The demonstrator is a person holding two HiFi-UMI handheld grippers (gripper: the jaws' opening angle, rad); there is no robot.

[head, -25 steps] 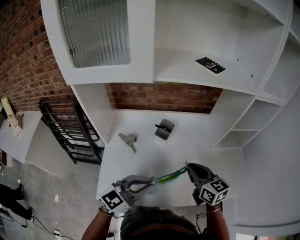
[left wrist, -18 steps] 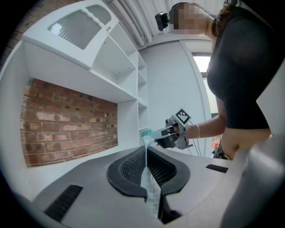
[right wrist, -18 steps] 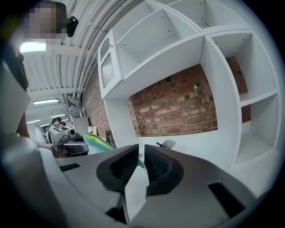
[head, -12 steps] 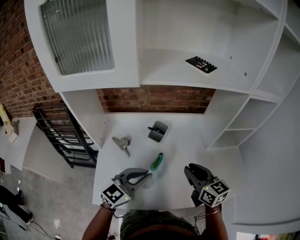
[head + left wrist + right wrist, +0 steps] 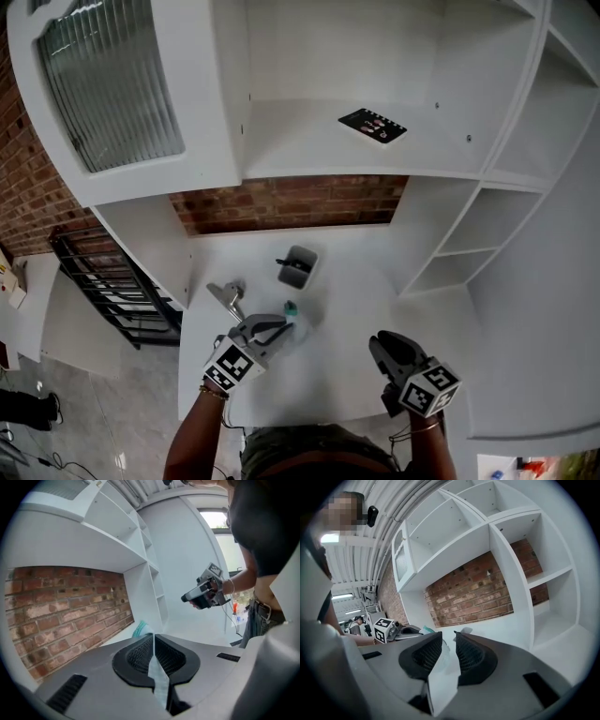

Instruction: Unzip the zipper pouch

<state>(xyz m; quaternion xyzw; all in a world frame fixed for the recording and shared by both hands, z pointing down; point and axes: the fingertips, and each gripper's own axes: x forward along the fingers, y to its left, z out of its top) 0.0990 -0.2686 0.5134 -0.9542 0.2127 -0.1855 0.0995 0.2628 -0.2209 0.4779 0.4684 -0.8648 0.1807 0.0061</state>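
Observation:
The zipper pouch (image 5: 292,315) is thin and translucent with a teal-green end. It hangs from my left gripper (image 5: 277,327) over the white desk (image 5: 328,375), left of the middle. In the left gripper view the jaws are shut on the pouch's clear edge (image 5: 157,674), and the teal end (image 5: 142,629) pokes out beyond the tips. My right gripper (image 5: 383,346) is at the desk's front right, well apart from the pouch. Its jaws stand a little apart with nothing between them (image 5: 447,649). From there the pouch's teal end (image 5: 426,630) shows far to the left.
A grey holder (image 5: 298,266) and a metal clip (image 5: 228,296) lie on the desk behind the pouch. A black flat item (image 5: 372,125) lies on the shelf above. White cubby shelves (image 5: 455,253) rise at the right, a black rack (image 5: 117,286) stands at the left.
The pouch was stretched between both grippers. The right gripper has let go and opened slightly, and the left gripper has carried the pouch left and farther back over the desk.

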